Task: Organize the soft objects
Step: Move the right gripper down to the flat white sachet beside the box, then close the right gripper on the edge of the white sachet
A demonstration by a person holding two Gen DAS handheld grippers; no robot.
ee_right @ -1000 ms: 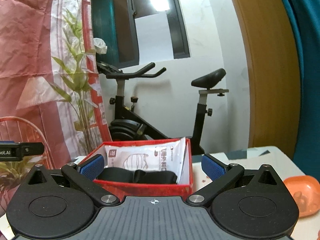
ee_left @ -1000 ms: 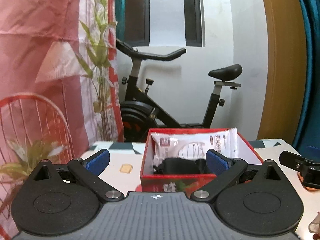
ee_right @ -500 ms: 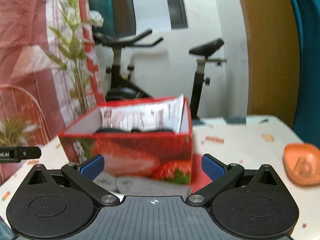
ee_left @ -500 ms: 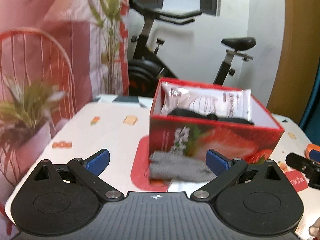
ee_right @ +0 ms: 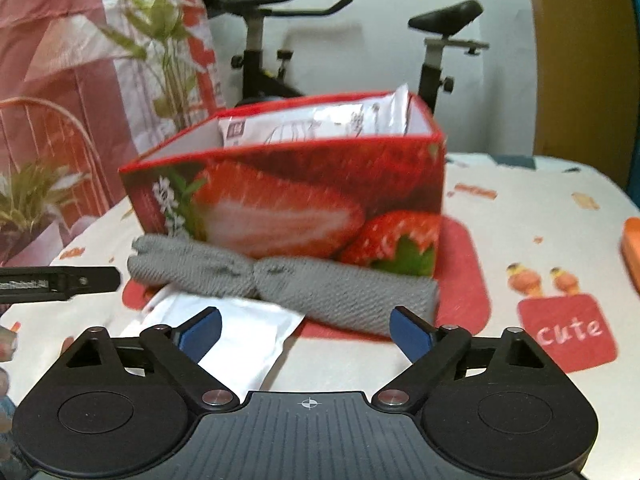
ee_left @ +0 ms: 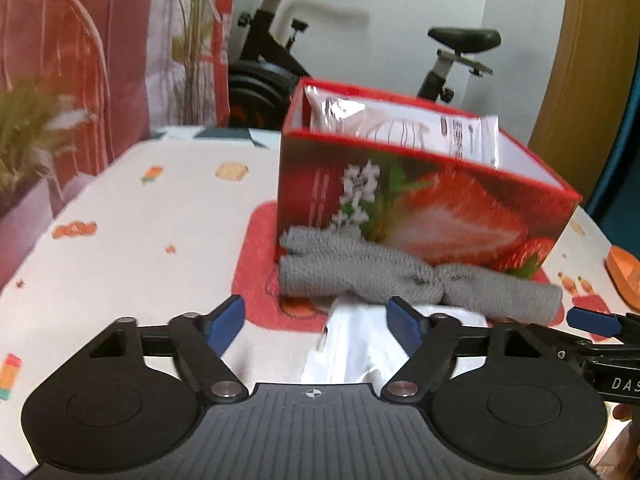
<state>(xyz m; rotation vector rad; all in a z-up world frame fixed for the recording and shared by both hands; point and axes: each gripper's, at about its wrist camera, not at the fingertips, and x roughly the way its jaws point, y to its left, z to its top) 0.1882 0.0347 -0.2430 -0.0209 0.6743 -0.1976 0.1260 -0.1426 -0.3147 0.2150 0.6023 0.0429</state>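
A red strawberry-print box (ee_left: 420,200) (ee_right: 288,196) stands on the table and holds a white plastic packet (ee_left: 404,128) (ee_right: 320,122). A grey knitted cloth (ee_left: 400,272) (ee_right: 280,280) lies rolled along the box's front. A white plastic pouch (ee_left: 360,352) (ee_right: 232,332) lies in front of the cloth. My left gripper (ee_left: 318,322) is open and empty, just above the pouch. My right gripper (ee_right: 306,328) is open and empty, just short of the cloth. Each gripper's arm shows at the edge of the other's view.
The table (ee_left: 140,240) has a white cloth with small cartoon prints and a red mat (ee_right: 464,264) under the box. An orange dish (ee_left: 624,276) (ee_right: 632,252) sits at the right edge. An exercise bike (ee_right: 280,40), a plant and a pink curtain stand behind.
Both grippers have tilted down and moved closer to the table. The grey cloth and white pouch in front of the box have come into view. Both stay open.
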